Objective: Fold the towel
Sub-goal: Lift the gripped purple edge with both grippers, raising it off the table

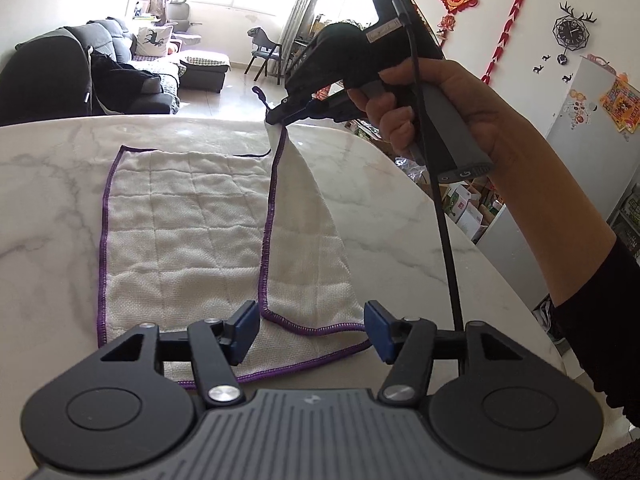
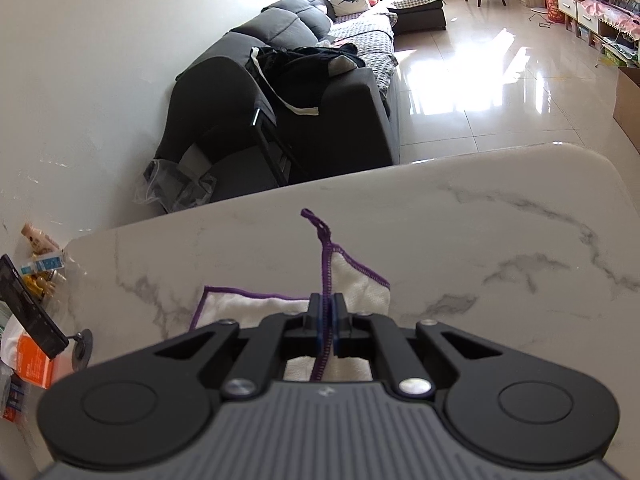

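Nearest us, low in the frame, our left gripper (image 1: 310, 330) stands with jaws open over the towel (image 1: 180, 220) on the table (image 1: 52, 200), while our right gripper (image 1: 280, 114) pinches its lifted corner, so the fold looks half done.

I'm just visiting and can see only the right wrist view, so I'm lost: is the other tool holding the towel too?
Observer: No. The left tool is open, its jaws apart around the near corner of the towel.
Operator: How much is folded?
Observer: One long edge is lifted, hanging from the right tool; the rest lies flat on the table.
Operator: Who holds that tool?
Observer: A bare hand with a black sleeve.
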The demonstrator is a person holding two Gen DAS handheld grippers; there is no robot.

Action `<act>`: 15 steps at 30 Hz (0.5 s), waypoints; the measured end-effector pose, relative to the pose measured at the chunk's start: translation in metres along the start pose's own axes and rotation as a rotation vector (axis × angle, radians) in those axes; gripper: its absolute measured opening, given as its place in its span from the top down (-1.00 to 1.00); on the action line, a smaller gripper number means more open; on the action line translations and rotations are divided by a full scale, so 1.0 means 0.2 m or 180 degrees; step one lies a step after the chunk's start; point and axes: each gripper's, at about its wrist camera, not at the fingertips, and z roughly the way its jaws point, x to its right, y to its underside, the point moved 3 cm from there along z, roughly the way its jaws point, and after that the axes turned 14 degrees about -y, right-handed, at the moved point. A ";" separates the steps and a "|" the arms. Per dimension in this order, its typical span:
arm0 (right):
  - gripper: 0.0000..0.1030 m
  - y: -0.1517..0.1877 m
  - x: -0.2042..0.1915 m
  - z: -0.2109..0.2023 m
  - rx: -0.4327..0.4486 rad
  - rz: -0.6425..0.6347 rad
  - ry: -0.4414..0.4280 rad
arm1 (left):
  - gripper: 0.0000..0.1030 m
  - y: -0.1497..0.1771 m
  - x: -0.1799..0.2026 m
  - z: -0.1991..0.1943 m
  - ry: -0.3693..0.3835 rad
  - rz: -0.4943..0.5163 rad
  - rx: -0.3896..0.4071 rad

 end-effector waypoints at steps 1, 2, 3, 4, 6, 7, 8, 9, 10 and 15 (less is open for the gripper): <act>0.91 0.00 0.01 -0.01 0.0002 0.0008 0.0001 | -0.14 -0.01 0.00 0.02 -0.0014 -0.0029 -0.0018; 0.91 0.00 0.02 -0.01 0.0004 0.0017 0.0003 | -0.14 -0.01 0.00 0.04 -0.0037 -0.0047 -0.0038; 0.91 0.01 0.02 -0.02 0.0006 0.0025 0.0004 | -0.14 -0.01 -0.01 0.07 -0.0060 -0.0065 -0.0058; 0.91 0.01 0.03 -0.02 0.0008 0.0034 0.0005 | -0.14 -0.02 -0.01 0.09 -0.0077 -0.0078 -0.0090; 0.91 0.01 0.05 -0.03 0.0011 0.0049 0.0008 | -0.10 -0.01 -0.01 0.13 -0.0087 -0.0121 -0.0160; 0.91 0.01 0.06 -0.04 0.0012 0.0052 0.0009 | -0.06 -0.01 -0.01 0.14 -0.0090 -0.0149 -0.0189; 0.91 0.02 0.06 -0.04 0.0013 0.0057 0.0006 | -0.05 -0.01 -0.01 0.15 -0.0093 -0.0172 -0.0207; 0.91 0.02 0.07 -0.04 0.0013 0.0062 0.0003 | -0.02 0.00 -0.01 0.16 -0.0096 -0.0186 -0.0207; 0.91 0.02 0.07 -0.04 0.0013 0.0067 -0.0001 | 0.04 0.00 -0.01 0.16 -0.0101 -0.0195 -0.0205; 0.91 0.03 0.09 -0.04 0.0011 0.0095 -0.0018 | 0.21 -0.01 0.00 0.17 -0.0099 -0.0219 -0.0187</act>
